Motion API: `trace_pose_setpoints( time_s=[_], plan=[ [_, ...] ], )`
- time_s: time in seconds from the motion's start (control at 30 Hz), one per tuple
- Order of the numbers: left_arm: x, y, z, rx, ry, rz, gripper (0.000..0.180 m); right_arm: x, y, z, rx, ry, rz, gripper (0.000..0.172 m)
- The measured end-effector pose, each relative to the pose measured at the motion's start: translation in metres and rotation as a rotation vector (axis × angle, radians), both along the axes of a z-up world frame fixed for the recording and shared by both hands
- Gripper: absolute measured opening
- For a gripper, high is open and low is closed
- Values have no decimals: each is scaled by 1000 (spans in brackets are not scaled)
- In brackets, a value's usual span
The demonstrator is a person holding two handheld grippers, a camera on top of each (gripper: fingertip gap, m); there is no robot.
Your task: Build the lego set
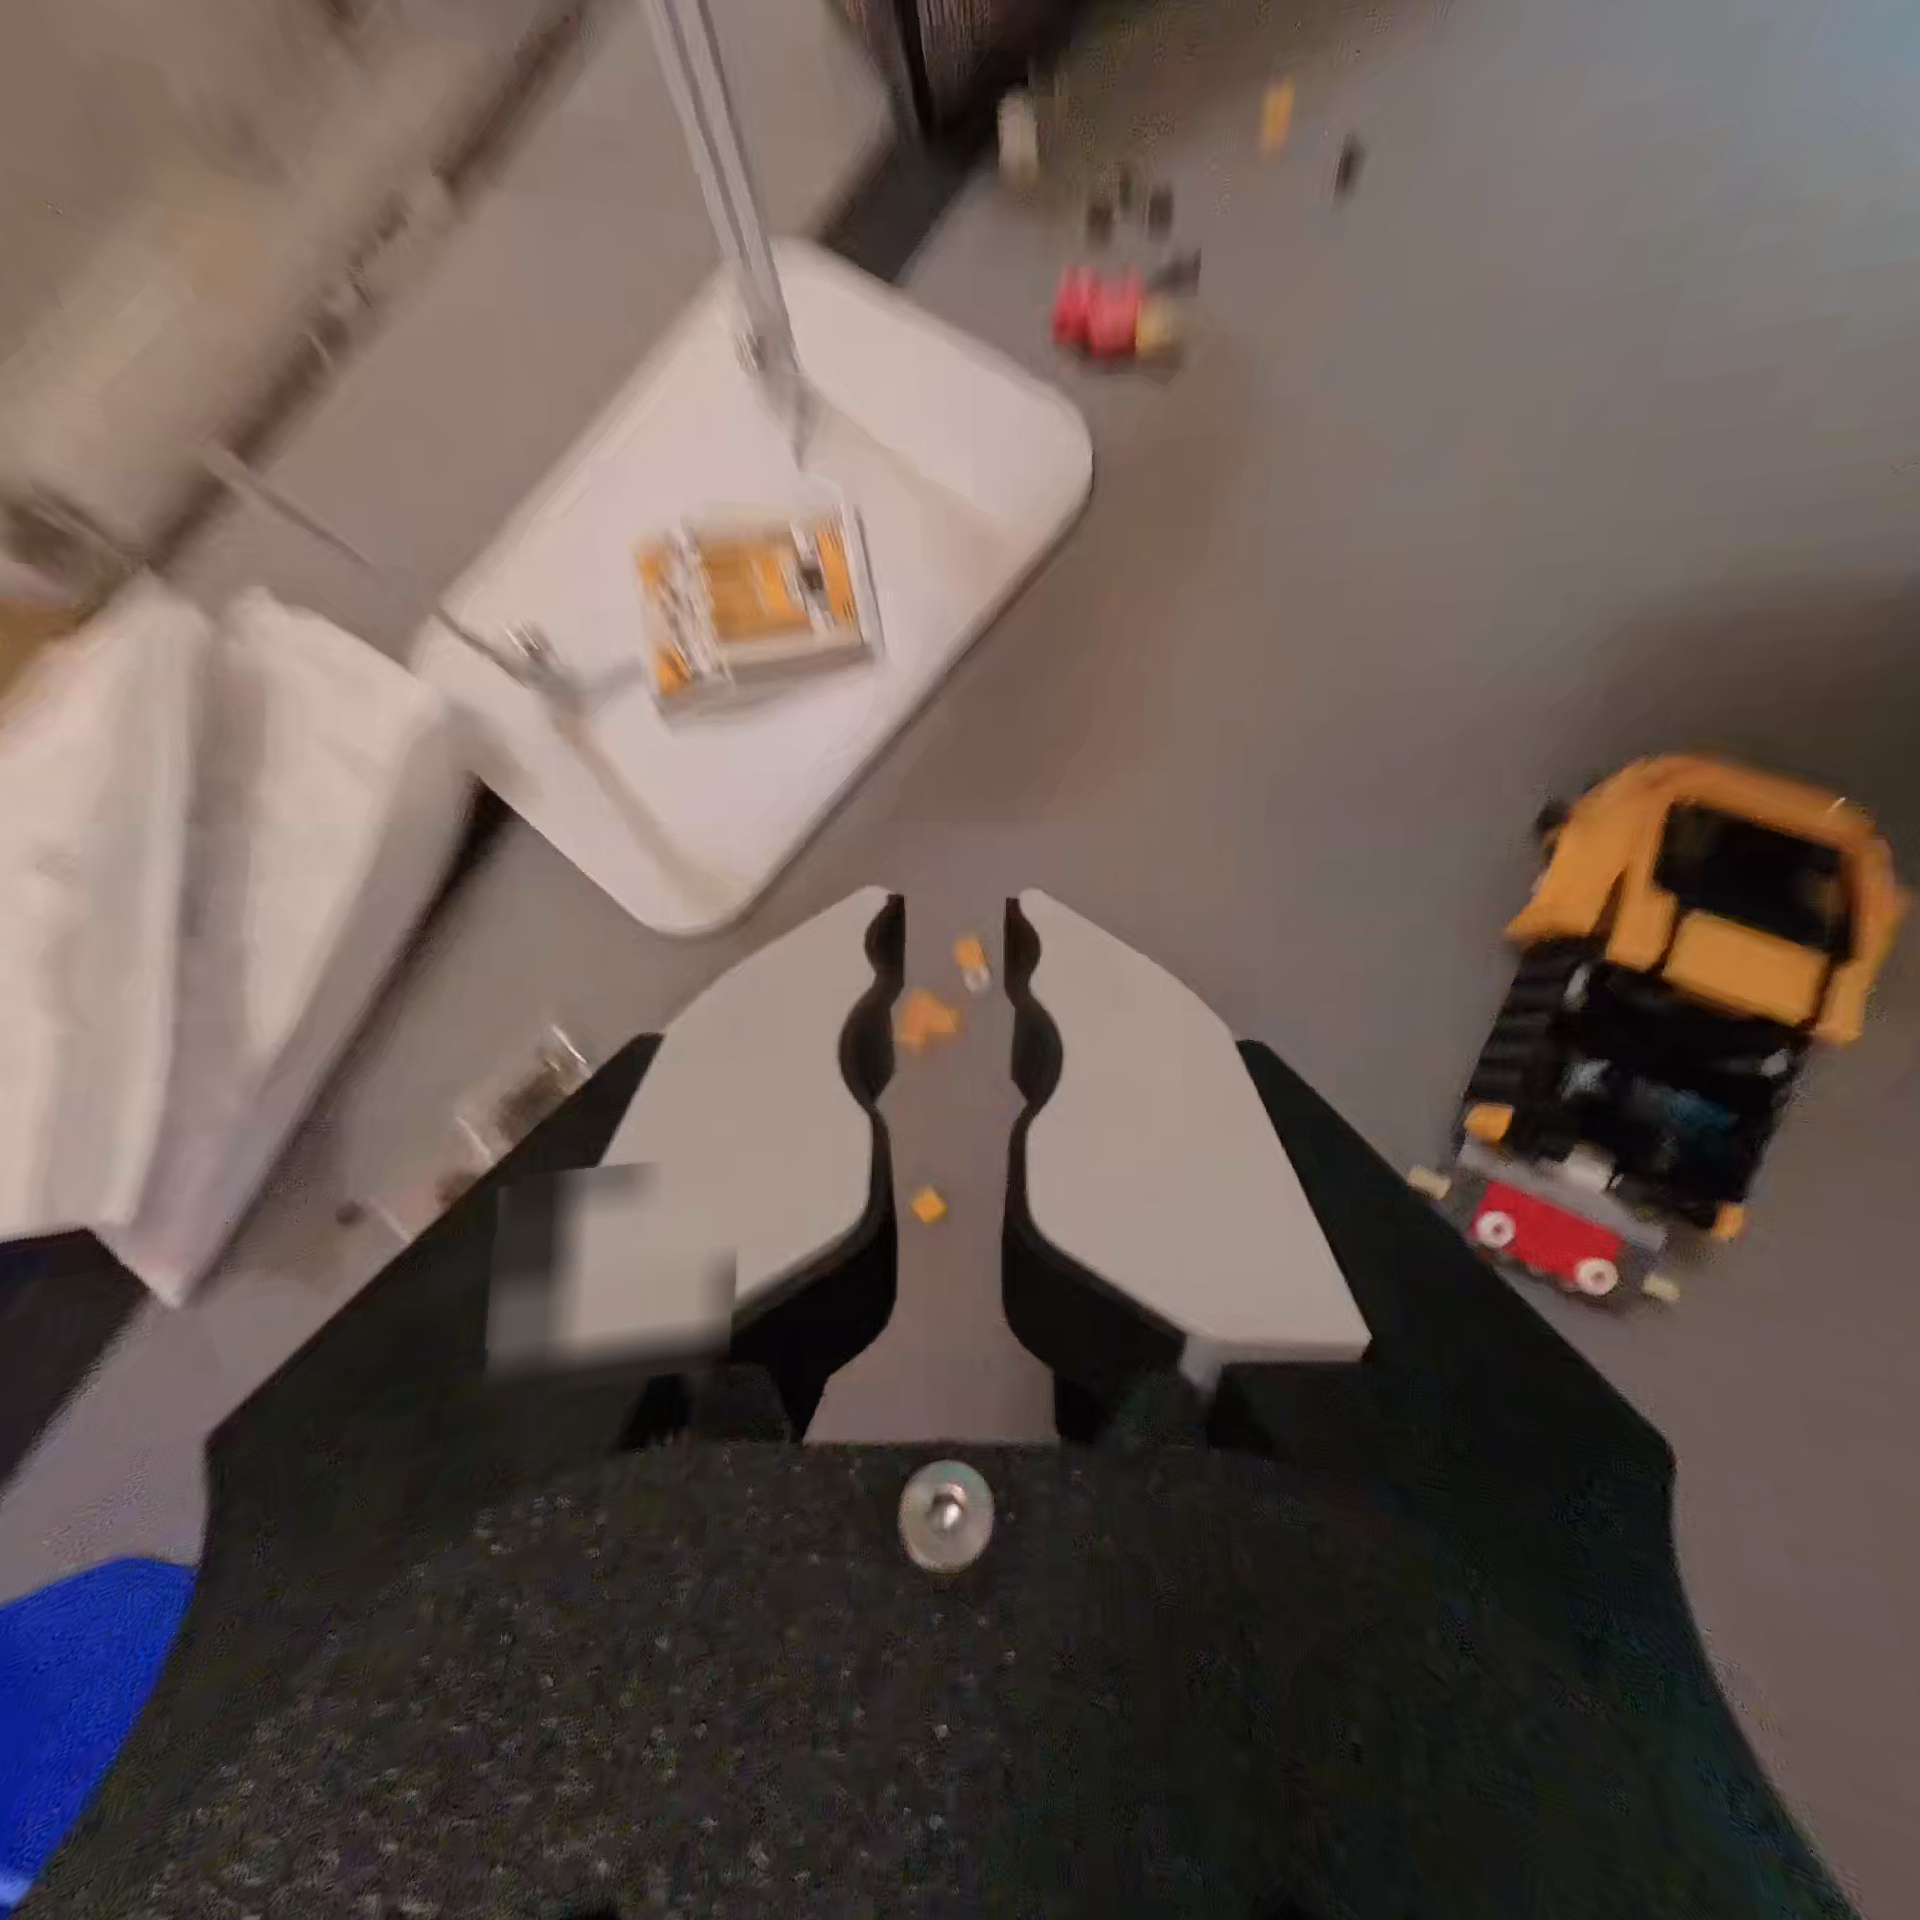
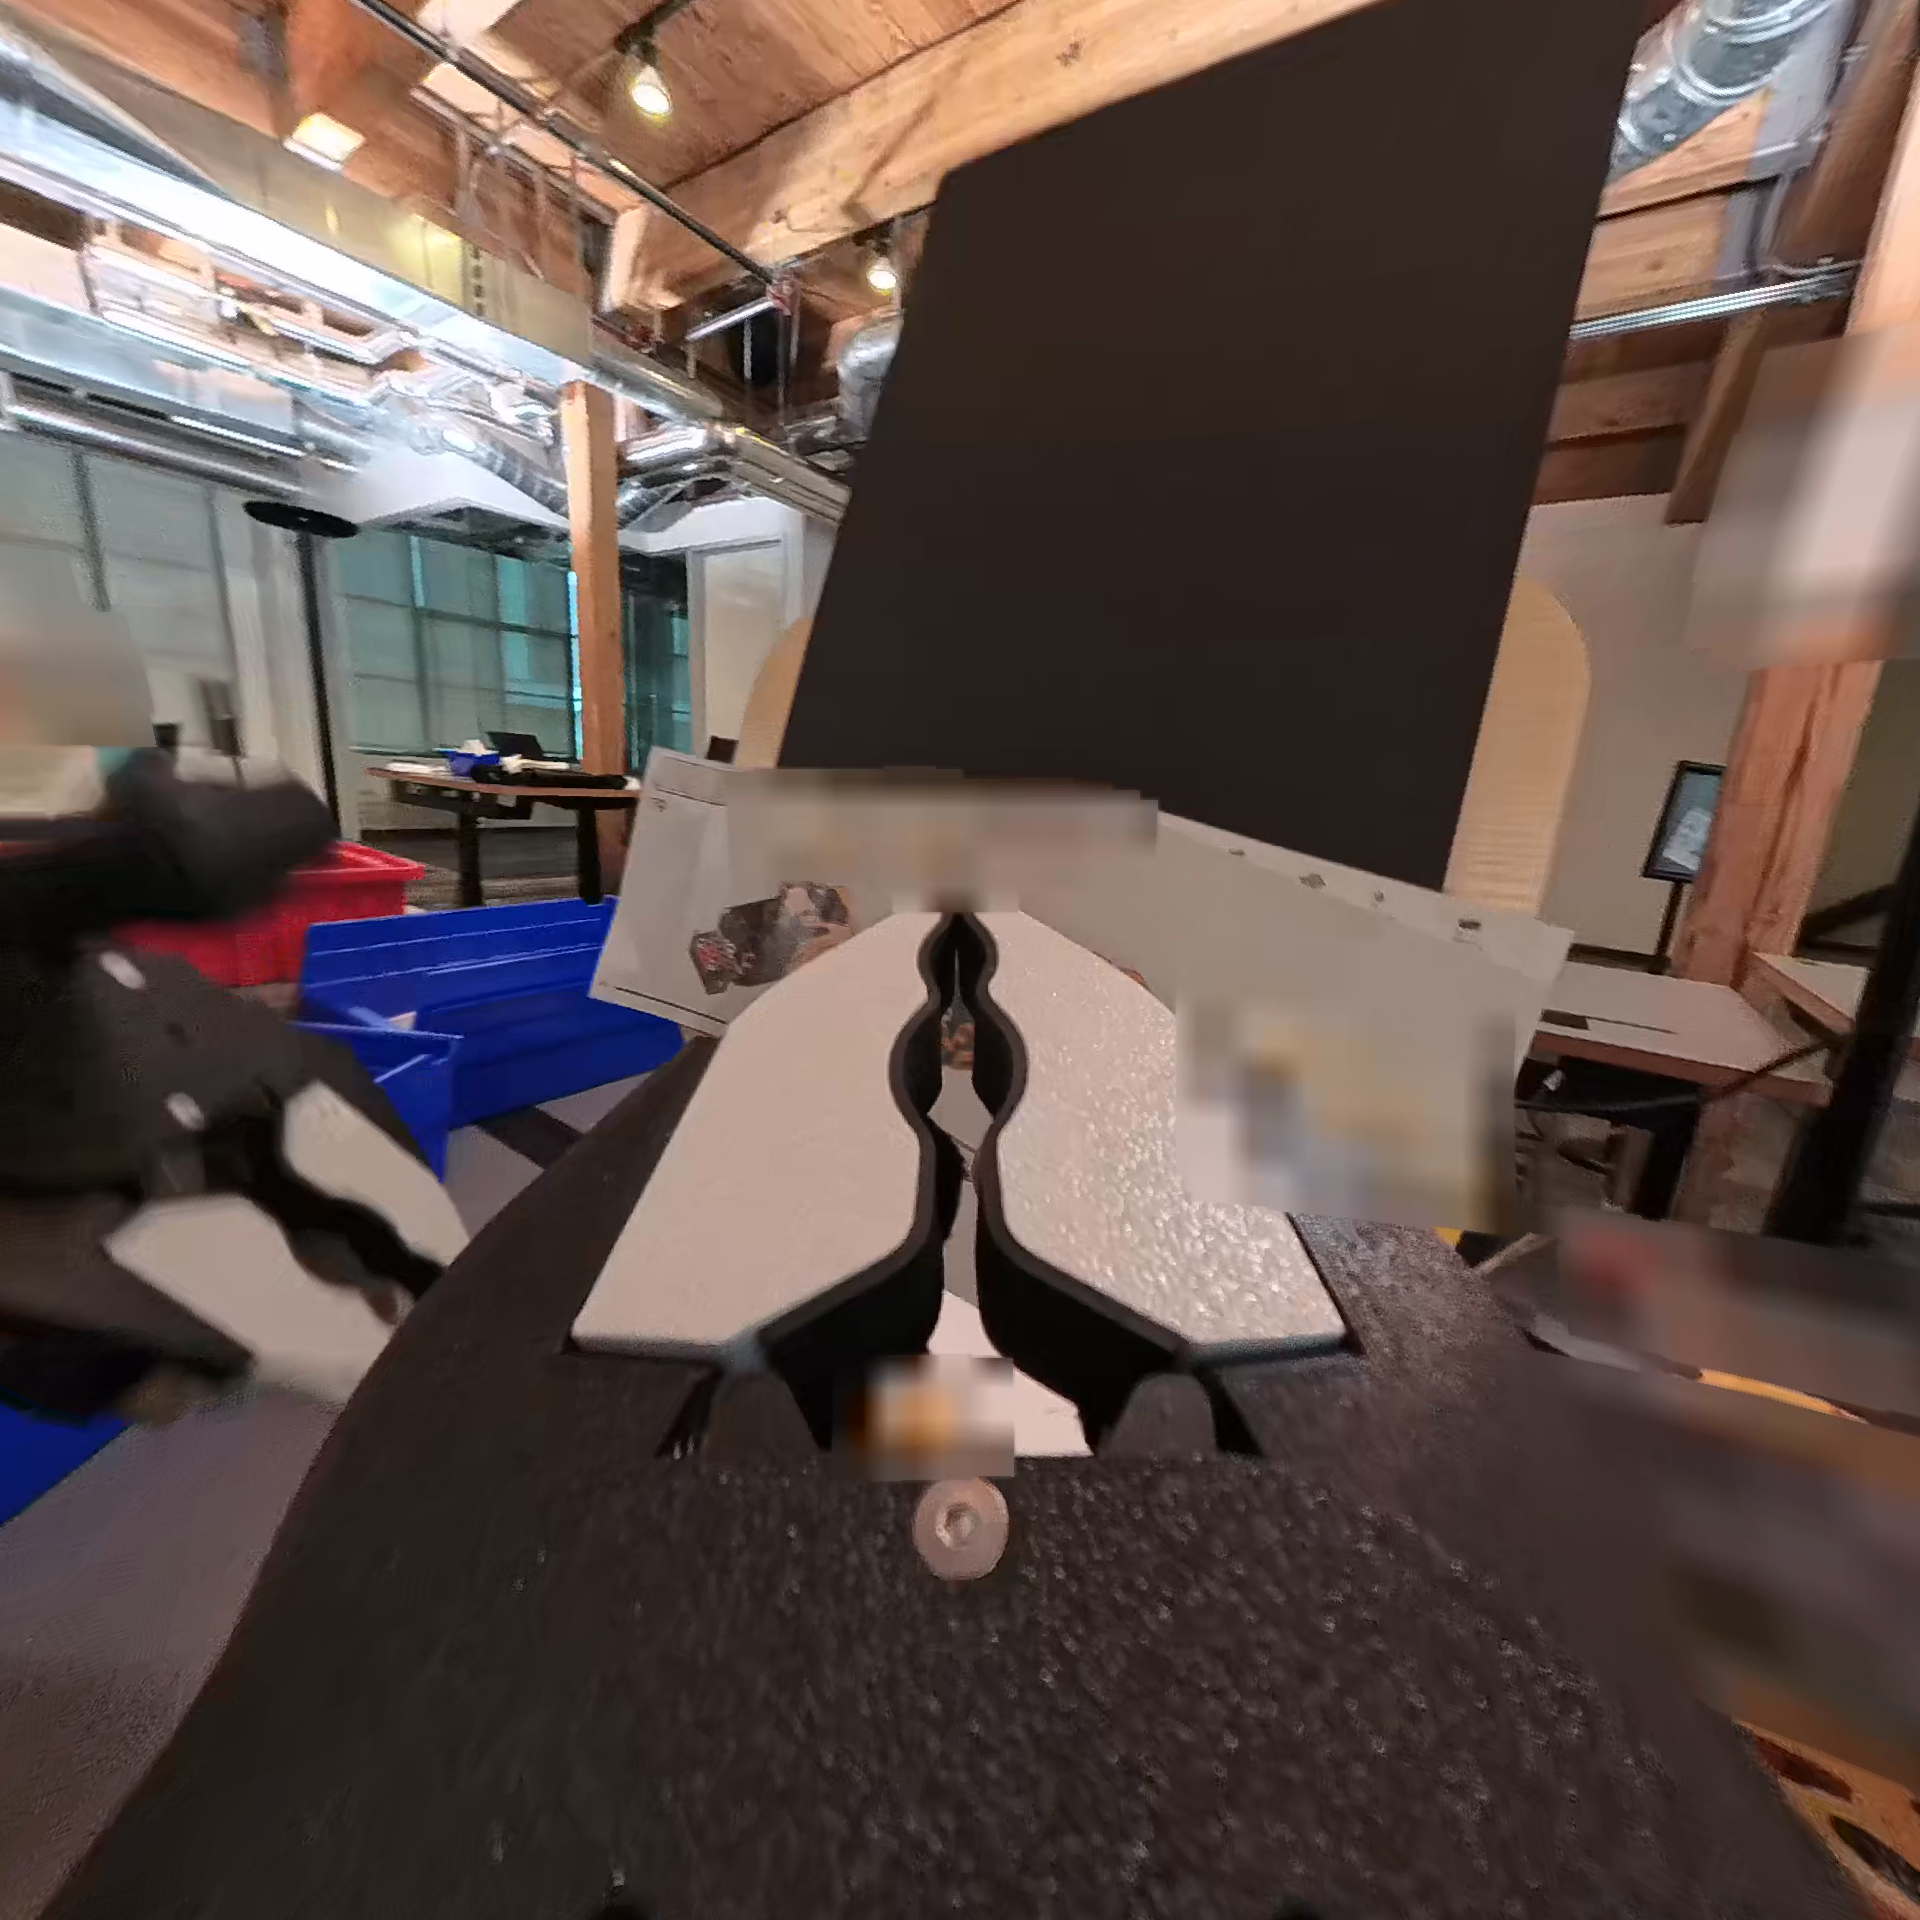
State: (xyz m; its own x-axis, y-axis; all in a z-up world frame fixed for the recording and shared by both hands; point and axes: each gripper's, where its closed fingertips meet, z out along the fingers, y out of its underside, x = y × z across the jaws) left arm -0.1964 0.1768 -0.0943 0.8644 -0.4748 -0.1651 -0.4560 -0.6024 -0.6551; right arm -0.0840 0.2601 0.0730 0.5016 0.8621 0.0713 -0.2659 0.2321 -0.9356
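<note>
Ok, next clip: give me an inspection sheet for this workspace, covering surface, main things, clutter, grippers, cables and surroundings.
Surface: grey tabletop, blurred by motion.
Main things: yellow and black brick-built truck at right; small orange bricks on the table, seen between the left gripper's fingers.
Clutter: white tray holding a yellow-printed booklet; red parts farther off; white folded sheet at left.
Grippers: left gripper open, above the orange bricks; right gripper shut on a printed sheet.
Cables: nothing seen.
Surroundings: blue bins, red bin, black panel, wood-beam ceiling.
</note>
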Motion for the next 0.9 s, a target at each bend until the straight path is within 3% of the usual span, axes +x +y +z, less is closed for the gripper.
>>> trace_pose_setpoints(
  time_s=[0.03, 0.17, 0.3, 0.43, 0.53, 0.7, 0.9],
  plan=[
    [-2, -5, -22, -48, 13, 9, 18, 0, -5, 3, 3, -6, 21, 0],
    [-7, -30, -83, -225, -35, 42, 26, -1, -24, -1, -24, -50, 94, 0],
    [-9, -34, -95, -261, -71, 60, 26, 9, -40, -41, 49, -212, 69, 0],
    [-8, -33, -108, -298, -61, 74, 22, 28, -39, -69, 56, -259, 9, 0],
    [-6, -31, -110, -292, -57, 78, 9, 32, -40, -78, 60, -284, 2, 0],
    [-4, -30, -110, -268, -42, 52, 8, 28, -37, -95, 15, -302, 15, 0],
    [34, -27, -86, -160, -161, -77, 8, 28, -32, -103, -39, -296, 21, 0]
  ],
)
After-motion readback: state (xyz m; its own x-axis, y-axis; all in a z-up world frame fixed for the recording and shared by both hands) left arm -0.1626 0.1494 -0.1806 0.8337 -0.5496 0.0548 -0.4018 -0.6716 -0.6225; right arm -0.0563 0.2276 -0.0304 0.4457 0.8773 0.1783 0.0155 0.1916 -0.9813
